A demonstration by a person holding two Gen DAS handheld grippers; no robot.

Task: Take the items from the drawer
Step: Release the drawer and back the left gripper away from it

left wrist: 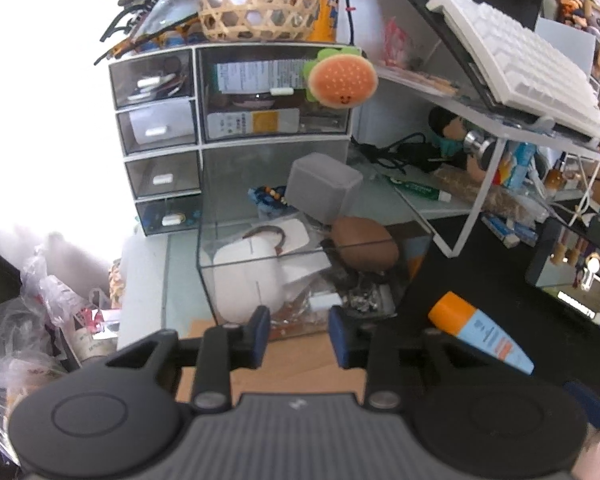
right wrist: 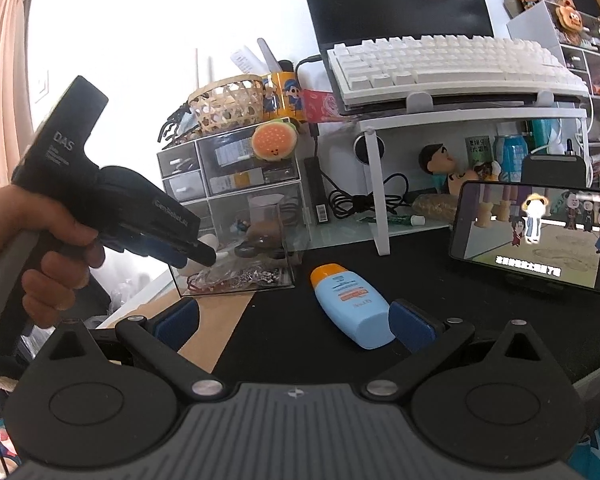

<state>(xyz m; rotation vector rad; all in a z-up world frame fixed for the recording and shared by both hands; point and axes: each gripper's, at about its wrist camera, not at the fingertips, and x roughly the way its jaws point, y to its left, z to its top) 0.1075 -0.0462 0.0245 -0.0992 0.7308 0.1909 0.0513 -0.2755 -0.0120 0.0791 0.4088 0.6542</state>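
**Kid:** So, how far along is the job?

**Helper:** Partway, I think. The clear drawer (left wrist: 316, 264) is pulled out of the white cabinet (left wrist: 160, 140) and sits on the desk. One thing looks already out: the blue bottle (right wrist: 350, 306) with the orange cap lies on the black mat (right wrist: 440, 264), just beside the drawer.

**Kid:** What is left inside?

**Helper:** Lots. A white case (left wrist: 248, 280), a brown ball-shaped thing (left wrist: 366, 248), a grey box (left wrist: 324, 188), some beads (left wrist: 270, 196) and small shiny bits at the front.

**Kid:** What are the claws doing?

**Helper:** The left claw (left wrist: 298, 338) is partly open and holds nothing. It hangs just in front of the drawer's front wall. The right claw (right wrist: 296, 320) is wide open and empty too. The bottle's flat end lies near its right finger (right wrist: 410, 324), but I cannot tell if they touch.

**Kid:** What is in the way?

**Helper:** The drawer's clear walls, mostly. I think a claw must go in from the top. The things inside are packed close together. A phone (right wrist: 536, 236) showing a cartoon stands near the bottle, and a burger toy (left wrist: 340, 80) hangs on the cabinet above. A white keyboard (right wrist: 440, 64) sits on a shelf, well away.
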